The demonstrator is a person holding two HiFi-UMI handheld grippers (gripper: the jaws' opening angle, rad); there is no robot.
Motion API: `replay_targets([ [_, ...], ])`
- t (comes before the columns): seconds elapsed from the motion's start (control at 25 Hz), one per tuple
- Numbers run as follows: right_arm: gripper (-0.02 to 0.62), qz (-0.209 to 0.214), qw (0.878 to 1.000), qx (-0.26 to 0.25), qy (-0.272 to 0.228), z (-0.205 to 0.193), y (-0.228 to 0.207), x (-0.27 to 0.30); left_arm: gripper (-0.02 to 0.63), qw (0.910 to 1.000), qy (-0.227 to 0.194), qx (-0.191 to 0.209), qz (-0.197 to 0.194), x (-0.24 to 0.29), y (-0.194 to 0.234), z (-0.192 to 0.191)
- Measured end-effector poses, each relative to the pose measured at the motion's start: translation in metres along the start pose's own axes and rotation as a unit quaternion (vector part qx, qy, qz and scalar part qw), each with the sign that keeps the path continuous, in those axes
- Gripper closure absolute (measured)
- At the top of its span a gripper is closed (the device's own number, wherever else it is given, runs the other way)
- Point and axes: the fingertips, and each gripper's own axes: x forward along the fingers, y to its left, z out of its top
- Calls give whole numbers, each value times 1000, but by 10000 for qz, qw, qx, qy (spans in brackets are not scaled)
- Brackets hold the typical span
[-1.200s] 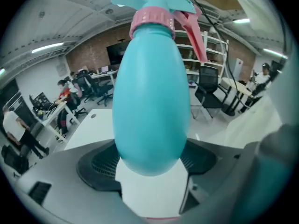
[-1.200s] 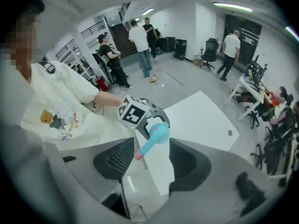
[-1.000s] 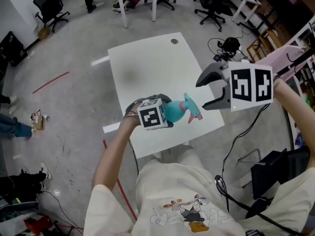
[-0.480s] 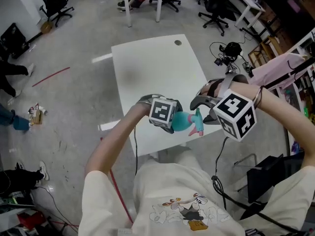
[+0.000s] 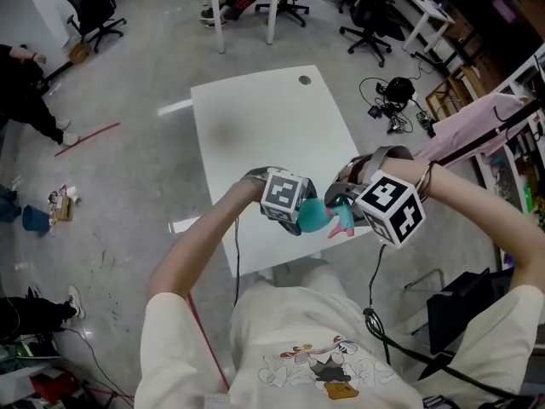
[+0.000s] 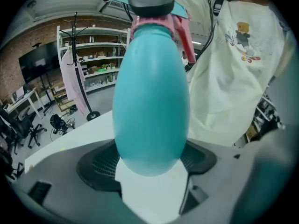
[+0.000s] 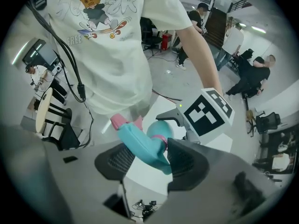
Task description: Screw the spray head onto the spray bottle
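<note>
One spray bottle (image 5: 317, 216), mid-frame over the desk's (image 5: 264, 118) near edge, is clamped in the left gripper's (image 6: 150, 171) jaws. Its one spray head (image 7: 140, 141) lies between the right gripper's (image 7: 149, 164) wide jaws, though I cannot tell whether they press on it. In the head view both jaws are mostly hidden.

We log white table (image 5: 255, 126) on grey floor, office chairs (image 5: 92, 7) beyond. Over near edge: left gripper (image 5: 298, 218) at base of teal spray bottle (image 5: 319, 216), bottle tipped sideways; right gripper (image 5: 341, 196) at pink-trimmed spray head (image 5: 345, 221). Both marker cubes face us.
</note>
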Motion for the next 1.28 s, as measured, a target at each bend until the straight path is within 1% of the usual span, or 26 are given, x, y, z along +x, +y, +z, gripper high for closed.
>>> replay_targets([
  [0.04,386,-21,10000,3,8,0,-1,0,204,10000,18,18,2,0,0,0],
  [0.12,437,-75,10000,18,28,-2,-4,0,204,10000,32,53,15,1,2,0],
  [0.24,460,-64,10000,26,49,-5,-4,0,204,9999,40,94,27,2,5,1],
  [0.68,460,80,9999,108,80,-4,-8,6,204,9999,39,84,108,-2,5,2],
  [0.76,460,114,9996,251,92,-7,-7,7,204,9999,48,3,142,0,6,2],
  [0.88,462,189,9968,772,24,-10,-11,7,204,9995,39,-239,210,2,8,1],
  [0.96,462,209,9929,1172,-18,-14,-15,7,204,9981,72,-425,434,-1,12,1],
  [1.04,463,211,9864,1629,-42,-19,-19,8,204,9947,154,-680,754,-3,20,-1],
  [1.08,463,224,9816,1896,-59,-23,-21,7,204,9920,201,-830,925,-4,24,-2],
  [1.16,463,271,9679,2495,-147,-30,-24,6,204,9854,215,-1129,1253,-6,33,-4],
  [1.28,463,322,9381,3433,-335,-40,-30,2,204,9705,82,-1596,1806,-11,46,-2],
])
